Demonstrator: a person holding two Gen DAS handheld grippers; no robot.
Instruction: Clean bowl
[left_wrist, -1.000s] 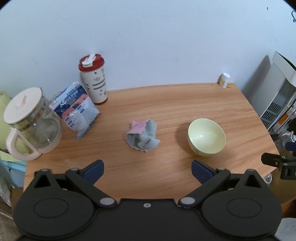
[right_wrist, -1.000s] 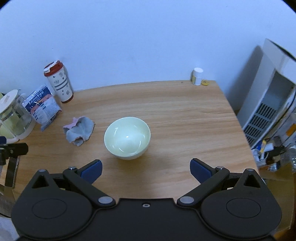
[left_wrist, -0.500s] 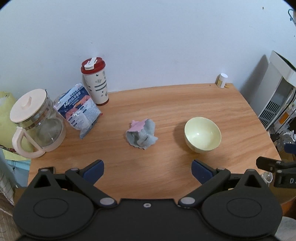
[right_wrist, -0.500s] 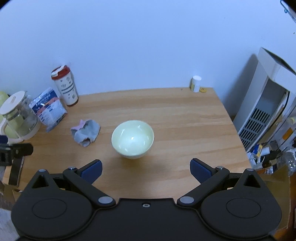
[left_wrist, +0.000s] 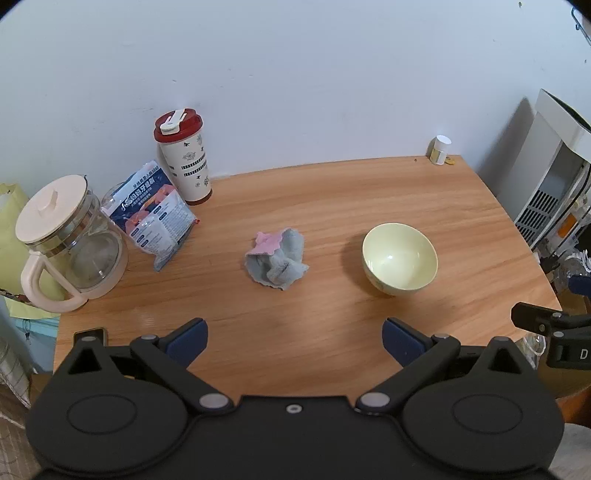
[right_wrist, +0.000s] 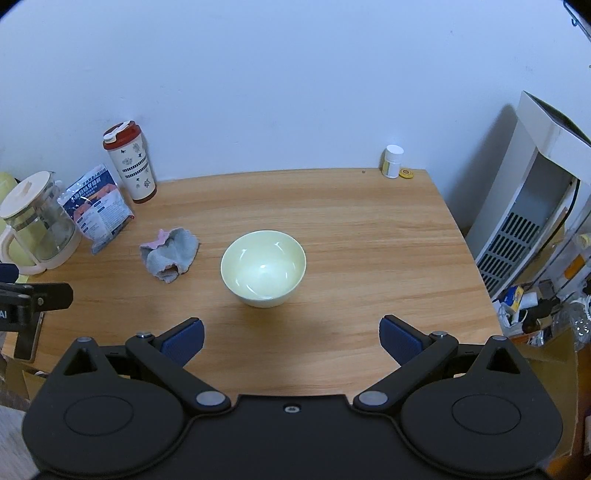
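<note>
Bowl (right_wrist: 263, 268) sits mid-table (right_wrist: 369, 229), cloth (left_wrist: 277, 258) just left; glazed, likely slippery and fragile, best pinched at rim; cloth soft, light; left gripper (left_wrist: 294, 338) and right gripper (right_wrist: 291, 336) both wide, empty.

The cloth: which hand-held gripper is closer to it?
Left. The left gripper faces the cloth straight ahead; the right gripper faces the bowl, cloth off to its left.
</note>
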